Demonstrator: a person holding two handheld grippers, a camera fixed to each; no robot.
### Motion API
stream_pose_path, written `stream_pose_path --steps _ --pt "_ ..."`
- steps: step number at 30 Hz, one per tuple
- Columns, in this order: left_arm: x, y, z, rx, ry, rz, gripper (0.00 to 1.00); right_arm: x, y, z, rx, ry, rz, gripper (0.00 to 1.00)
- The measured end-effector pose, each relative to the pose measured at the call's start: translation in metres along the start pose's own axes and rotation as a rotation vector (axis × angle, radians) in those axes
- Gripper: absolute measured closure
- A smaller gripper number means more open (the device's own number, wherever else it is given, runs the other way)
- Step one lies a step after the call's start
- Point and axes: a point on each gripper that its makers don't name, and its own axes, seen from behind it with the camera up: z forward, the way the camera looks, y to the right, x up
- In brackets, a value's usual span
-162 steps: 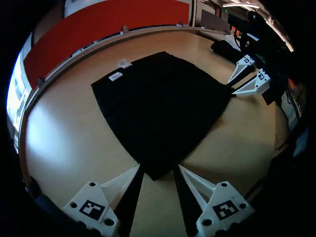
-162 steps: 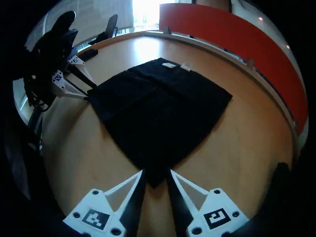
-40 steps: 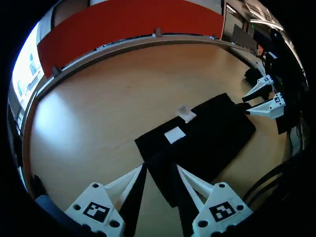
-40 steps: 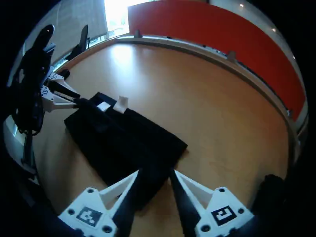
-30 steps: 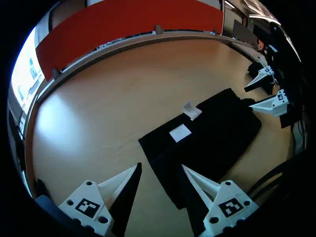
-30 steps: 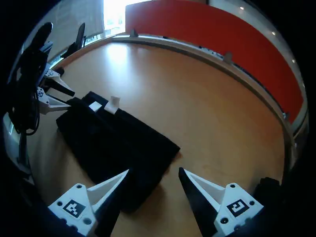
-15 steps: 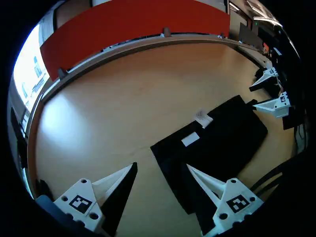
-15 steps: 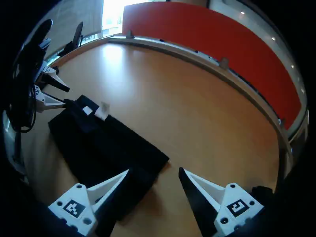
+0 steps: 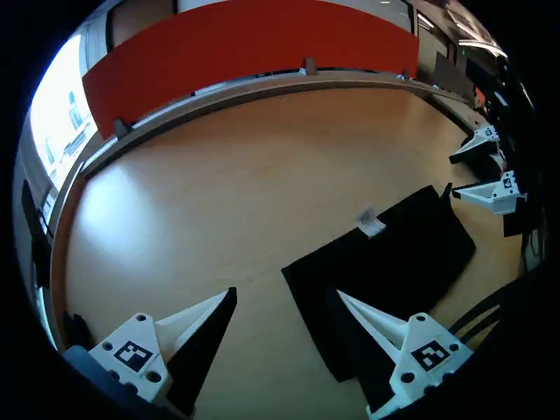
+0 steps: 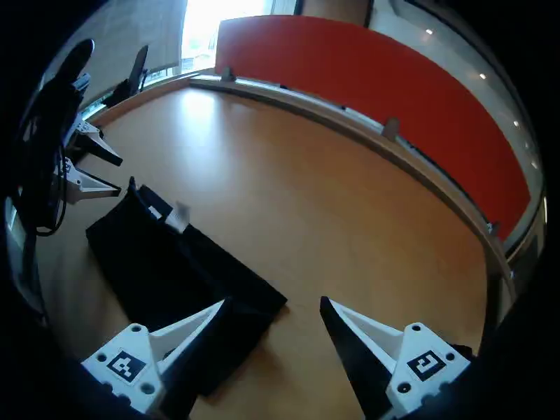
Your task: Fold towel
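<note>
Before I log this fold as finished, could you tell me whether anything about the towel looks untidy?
Mostly neat, but the black towel has a white tag poking out past its long edge, and a corner sticks up instead of lying flat.

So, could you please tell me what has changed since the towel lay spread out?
The black towel has been folded in half into a narrow strip. The left gripper and right gripper let go of its corners and now stand open. The wooden table is unchanged.

Wood table (image 9: pixel 210 189) w/ folded black towel (image 9: pixel 399 259) lying flat on it.
</note>
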Motion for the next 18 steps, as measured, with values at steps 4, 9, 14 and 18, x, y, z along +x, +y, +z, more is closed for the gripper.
stream_pose_path --steps 4,9,14,18 --pt "-0.003 0.001 -0.005 -0.001 -0.001 -0.014 0.06 -0.001 -0.004 -0.004 0.002 0.003 -0.003 0.04" --pt "-0.009 0.006 -0.013 -0.01 -0.003 -0.031 0.06 -0.007 -0.014 -0.011 0.013 0.004 0.013 0.04" --pt "-0.019 0.014 -0.022 -0.018 -0.006 -0.045 0.06 -0.015 -0.028 -0.022 0.026 0.01 0.039 0.04" --pt "-0.029 0.021 -0.03 -0.023 -0.012 -0.05 0.06 -0.024 -0.036 -0.03 0.032 0.009 0.057 0.04"
